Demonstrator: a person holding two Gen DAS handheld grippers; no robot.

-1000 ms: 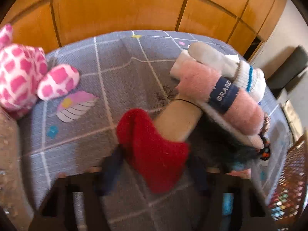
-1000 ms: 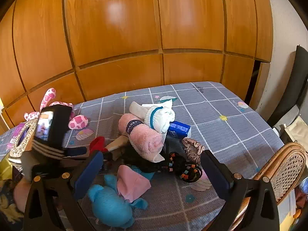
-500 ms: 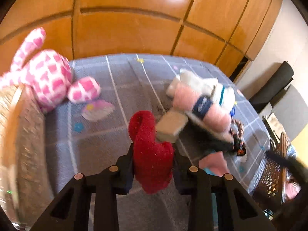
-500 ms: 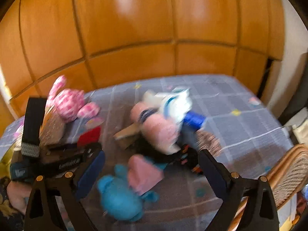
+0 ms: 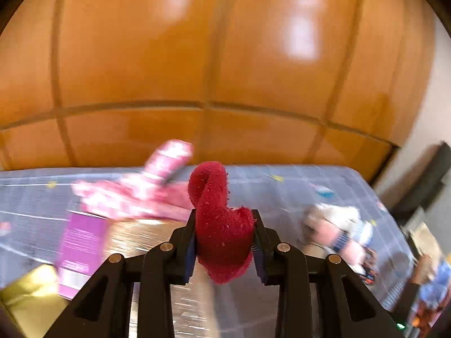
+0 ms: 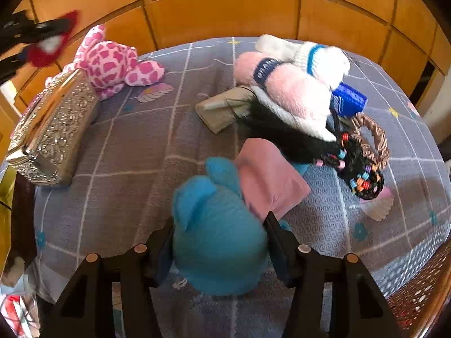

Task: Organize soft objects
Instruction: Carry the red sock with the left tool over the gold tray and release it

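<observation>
Bright daylight glares off the wood panels (image 5: pixel 301 36). The left view is motion-blurred, the right sharper; both bend and darken at the edges.

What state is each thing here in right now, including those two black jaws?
Left gripper: jaws shut on the red sock, lifted off the table.
Right gripper: jaws closing around the blue plush toy, which lies on the table.
Silver box: lid closed.
Pink spotted plush: lying beside the box.
Pink cloth: folded, on the table.

Grey check tablecloth (image 6: pixel 135 152) w/ silver box (image 6: pixel 53 129), pink plush (image 6: pixel 112 62) (spotted).
</observation>
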